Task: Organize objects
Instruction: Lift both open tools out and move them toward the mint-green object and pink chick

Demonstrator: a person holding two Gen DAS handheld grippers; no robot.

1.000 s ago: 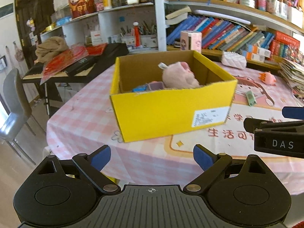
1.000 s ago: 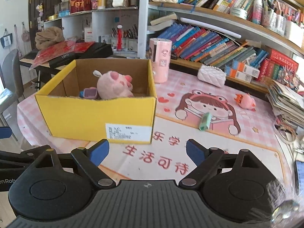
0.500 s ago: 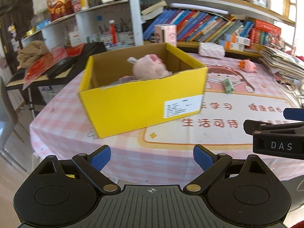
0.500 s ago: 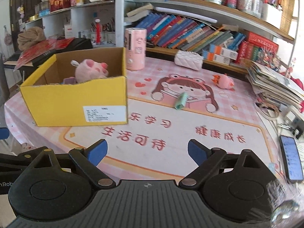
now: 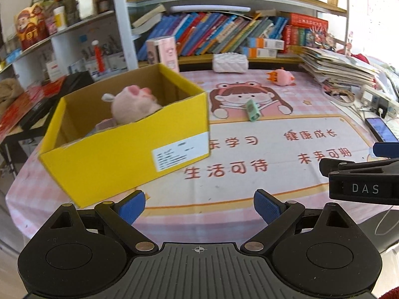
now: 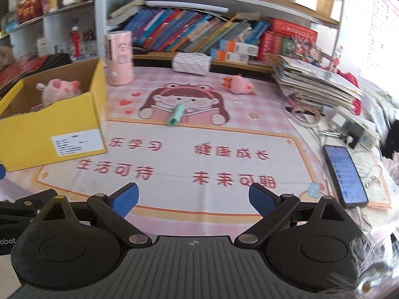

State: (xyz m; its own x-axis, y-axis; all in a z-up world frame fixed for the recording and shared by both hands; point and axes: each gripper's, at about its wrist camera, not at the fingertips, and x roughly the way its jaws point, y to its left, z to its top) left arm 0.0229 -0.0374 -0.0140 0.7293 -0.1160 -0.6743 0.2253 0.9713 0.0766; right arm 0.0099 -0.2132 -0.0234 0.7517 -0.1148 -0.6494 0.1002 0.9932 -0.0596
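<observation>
Blue pads tip our right gripper [image 6: 193,199], whose jaws are opening with nothing between them, and our left gripper [image 5: 199,206] stands just as wide and empty. Both hang over the near edge of the pink surface [image 6: 224,169]. Farther on, straight ahead of the right jaws, lies the green tube [image 6: 176,114]; the yellow box [image 5: 119,154] holds a pink plush [image 5: 133,104]. Beyond, a small pink toy [image 6: 240,84] sits near the bookshelf [image 6: 199,30].
</observation>
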